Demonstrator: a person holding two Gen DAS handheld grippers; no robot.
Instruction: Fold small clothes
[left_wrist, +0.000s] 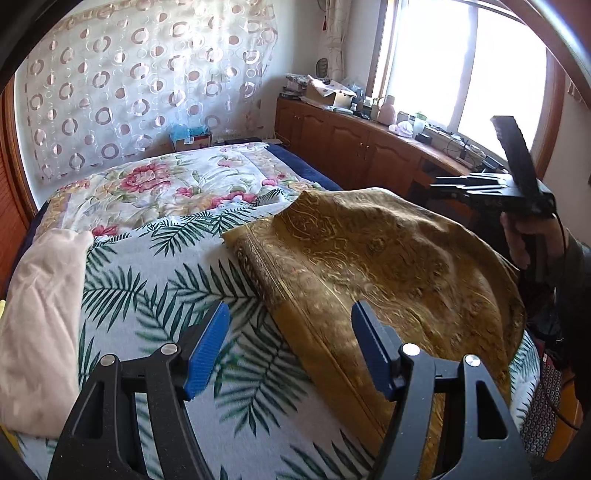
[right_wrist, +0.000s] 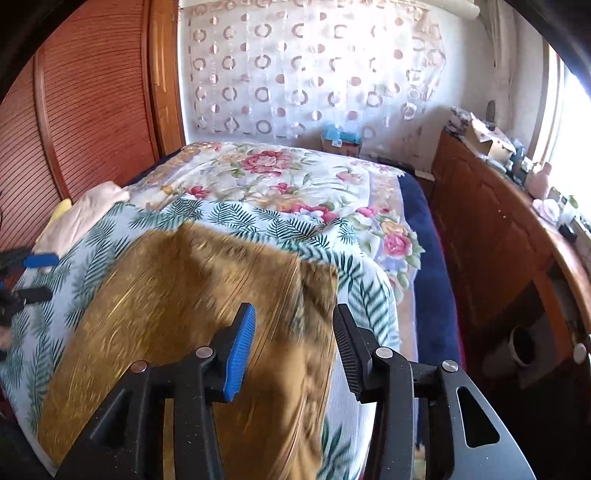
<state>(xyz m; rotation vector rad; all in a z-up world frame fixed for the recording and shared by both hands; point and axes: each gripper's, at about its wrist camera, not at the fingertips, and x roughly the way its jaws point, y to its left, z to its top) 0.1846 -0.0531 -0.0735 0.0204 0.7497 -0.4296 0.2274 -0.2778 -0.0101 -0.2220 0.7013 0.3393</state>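
On the bed (left_wrist: 258, 424) lay a gold cloth (left_wrist: 369, 258); our left tongs (left_wrist: 290, 347) and right tongs (right_wrist: 293, 347) hovered open, empty. We should grip matching corners.

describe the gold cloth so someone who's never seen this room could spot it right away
Find the bed with the white palm-leaf cover. At its near end, on the side toward the window, lies the gold cloth, spread flat. Its mustard-gold woven ornament sets it apart from the plain pale pink garment across the bed.
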